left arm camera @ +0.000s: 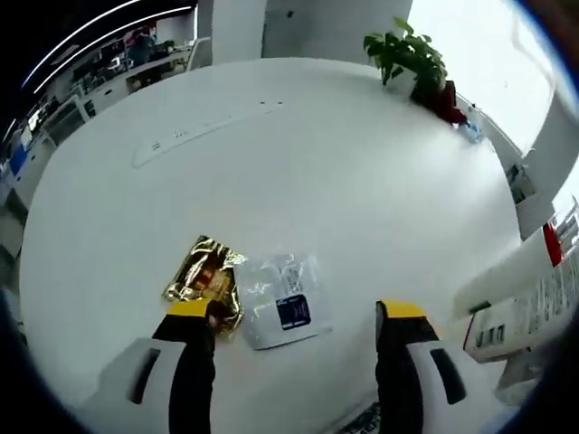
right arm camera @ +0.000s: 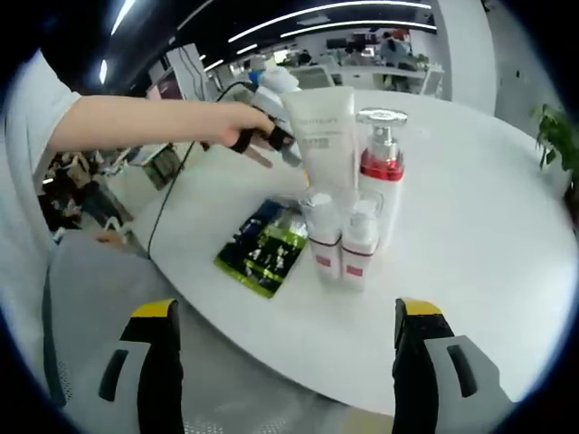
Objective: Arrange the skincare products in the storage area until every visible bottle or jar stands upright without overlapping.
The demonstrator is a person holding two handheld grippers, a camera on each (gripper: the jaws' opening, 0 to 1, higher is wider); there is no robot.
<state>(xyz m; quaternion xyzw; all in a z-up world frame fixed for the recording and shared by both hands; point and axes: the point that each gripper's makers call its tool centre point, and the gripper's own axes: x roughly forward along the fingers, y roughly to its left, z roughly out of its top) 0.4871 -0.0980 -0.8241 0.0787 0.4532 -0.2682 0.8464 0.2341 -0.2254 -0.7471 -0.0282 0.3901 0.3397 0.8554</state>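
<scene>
White round table (office behind) holds 2 sachets; both tongs gape apart, holding nothing.

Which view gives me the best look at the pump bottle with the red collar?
The right gripper view: the pump bottle stands upright on the white table, beside a white tube and behind two small bottles. The left gripper view looks at sachets instead.
</scene>
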